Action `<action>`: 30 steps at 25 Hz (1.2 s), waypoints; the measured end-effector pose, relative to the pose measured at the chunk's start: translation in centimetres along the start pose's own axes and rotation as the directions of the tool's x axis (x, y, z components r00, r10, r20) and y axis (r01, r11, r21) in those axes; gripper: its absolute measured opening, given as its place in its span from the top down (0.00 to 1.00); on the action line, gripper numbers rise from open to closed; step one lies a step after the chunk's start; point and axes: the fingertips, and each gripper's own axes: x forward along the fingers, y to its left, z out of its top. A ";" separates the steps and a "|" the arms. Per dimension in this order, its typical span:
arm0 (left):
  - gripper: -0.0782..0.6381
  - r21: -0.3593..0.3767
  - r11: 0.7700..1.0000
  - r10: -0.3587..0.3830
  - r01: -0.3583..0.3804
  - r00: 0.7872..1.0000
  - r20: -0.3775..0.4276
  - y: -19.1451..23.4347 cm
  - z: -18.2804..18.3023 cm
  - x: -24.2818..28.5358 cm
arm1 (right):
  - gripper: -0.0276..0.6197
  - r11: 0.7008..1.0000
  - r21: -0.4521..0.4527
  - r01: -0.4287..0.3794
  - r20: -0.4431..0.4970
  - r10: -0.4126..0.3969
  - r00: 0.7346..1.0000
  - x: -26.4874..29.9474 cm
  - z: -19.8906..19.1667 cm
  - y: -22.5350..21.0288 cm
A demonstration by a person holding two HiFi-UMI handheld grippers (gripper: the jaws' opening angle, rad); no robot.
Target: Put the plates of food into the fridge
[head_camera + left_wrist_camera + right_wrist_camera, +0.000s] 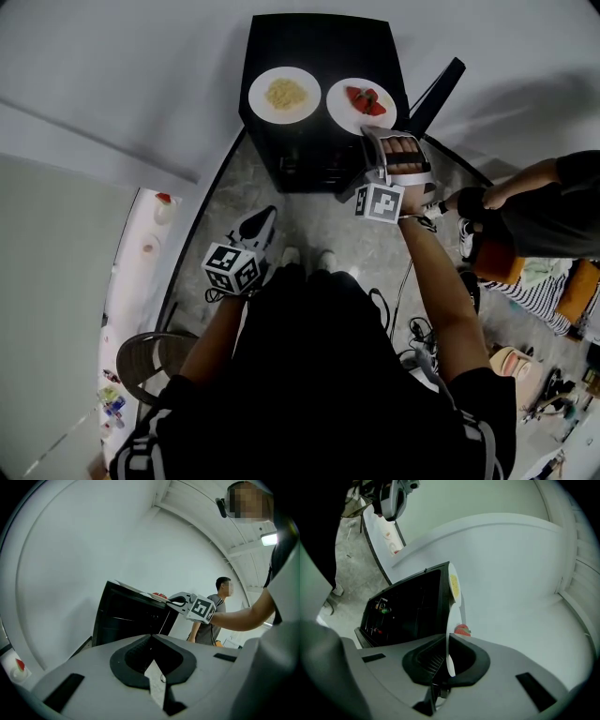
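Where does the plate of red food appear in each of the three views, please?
Head view: plate of red food at upper centre-right, on the black fridge.
Left gripper view: edge-on near centre, atop the fridge.
Right gripper view: edge-on, low centre, gripped by the right gripper.
Shared landmark: the black fridge.

Fridge (323,42) front open, door (437,94) swung right (bystander (534,202) beside it), wall (122,75) behind

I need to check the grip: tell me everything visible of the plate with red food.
The plate with red food is round, white, seemingly ceramic, carrying red pieces, perhaps fruit. It lies flat on the black fridge, right of the plate with yellow food, not touching it. The right gripper is shut on its near rim.
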 end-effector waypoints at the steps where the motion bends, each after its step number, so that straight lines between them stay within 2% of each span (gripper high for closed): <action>1: 0.86 0.001 1.000 -0.004 0.004 1.000 0.000 -0.1 0.0 0.0 | 0.91 1.000 -0.001 0.003 -0.003 -0.003 1.000 -0.2 0.0 0.0; 13: 0.86 0.003 1.000 -0.029 0.029 0.999 -0.018 -0.7 -0.5 -0.2 | 0.91 1.000 -0.022 0.022 0.051 -0.021 0.998 -3.6 1.3 1.2; 25: 0.86 0.019 0.998 -0.051 0.052 0.998 -0.043 -1.0 -0.7 0.5 | 0.91 0.999 -0.027 0.027 0.055 -0.025 0.998 -5.4 1.9 1.6; 30: 0.86 0.014 0.999 -0.052 0.052 0.998 -0.037 -1.1 -0.6 0.4 | 0.91 1.000 -0.022 0.019 0.062 -0.018 0.998 -6.4 2.0 3.2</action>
